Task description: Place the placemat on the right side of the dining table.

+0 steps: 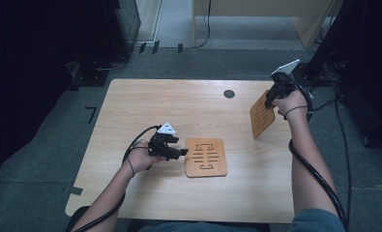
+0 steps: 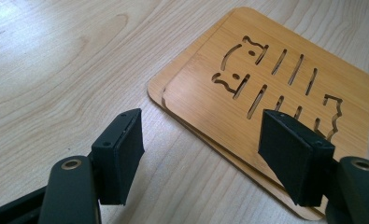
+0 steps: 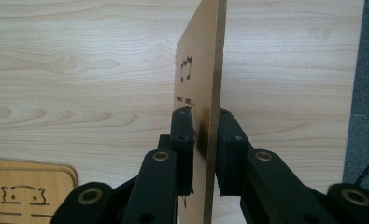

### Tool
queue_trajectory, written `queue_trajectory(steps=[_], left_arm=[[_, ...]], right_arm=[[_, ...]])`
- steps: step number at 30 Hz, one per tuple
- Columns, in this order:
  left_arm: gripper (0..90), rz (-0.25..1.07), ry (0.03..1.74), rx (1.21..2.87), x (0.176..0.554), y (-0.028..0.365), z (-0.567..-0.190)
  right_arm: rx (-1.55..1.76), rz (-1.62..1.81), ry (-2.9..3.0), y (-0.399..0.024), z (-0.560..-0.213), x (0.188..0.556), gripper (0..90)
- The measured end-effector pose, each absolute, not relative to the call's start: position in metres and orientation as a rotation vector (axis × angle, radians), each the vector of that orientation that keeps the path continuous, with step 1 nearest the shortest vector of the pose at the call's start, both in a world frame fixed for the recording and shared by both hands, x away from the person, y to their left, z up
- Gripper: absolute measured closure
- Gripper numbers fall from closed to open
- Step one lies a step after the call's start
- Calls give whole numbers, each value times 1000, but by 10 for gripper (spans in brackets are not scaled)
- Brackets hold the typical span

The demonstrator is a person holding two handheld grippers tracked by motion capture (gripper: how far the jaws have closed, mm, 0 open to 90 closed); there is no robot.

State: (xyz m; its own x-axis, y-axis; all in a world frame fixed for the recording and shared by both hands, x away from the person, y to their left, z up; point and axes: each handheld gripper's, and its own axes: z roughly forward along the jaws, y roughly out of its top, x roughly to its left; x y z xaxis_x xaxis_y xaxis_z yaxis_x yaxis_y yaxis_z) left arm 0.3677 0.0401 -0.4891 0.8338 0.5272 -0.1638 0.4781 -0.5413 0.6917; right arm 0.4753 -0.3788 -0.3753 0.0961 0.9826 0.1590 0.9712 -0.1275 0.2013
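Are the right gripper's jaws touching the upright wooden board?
Touching. The right gripper view shows the right gripper with both pads pressed on the upright wooden board.

I can read no words, brands or numbers anywhere; the wooden boards (image 1: 206,157) on the tabletop (image 1: 145,101) carry only cut-out slots and a small animal-face shape, no lettering; the upright board (image 3: 205,88) I'm holding shows the same cut-outs, too partial to read.

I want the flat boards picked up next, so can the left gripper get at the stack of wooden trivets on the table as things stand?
Probably yes. The left gripper sits right beside the stack of wooden trivets, jaws apart and holding nothing, with bare table around it. The right gripper holds another trivet well away.
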Motion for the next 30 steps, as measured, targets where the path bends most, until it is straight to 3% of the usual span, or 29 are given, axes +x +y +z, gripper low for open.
queue_trajectory(steps=[30], left_arm=[[299,90,721,2243,367,39,-489]], right_arm=[[2305,402,1980,-403,-396,465,719]])
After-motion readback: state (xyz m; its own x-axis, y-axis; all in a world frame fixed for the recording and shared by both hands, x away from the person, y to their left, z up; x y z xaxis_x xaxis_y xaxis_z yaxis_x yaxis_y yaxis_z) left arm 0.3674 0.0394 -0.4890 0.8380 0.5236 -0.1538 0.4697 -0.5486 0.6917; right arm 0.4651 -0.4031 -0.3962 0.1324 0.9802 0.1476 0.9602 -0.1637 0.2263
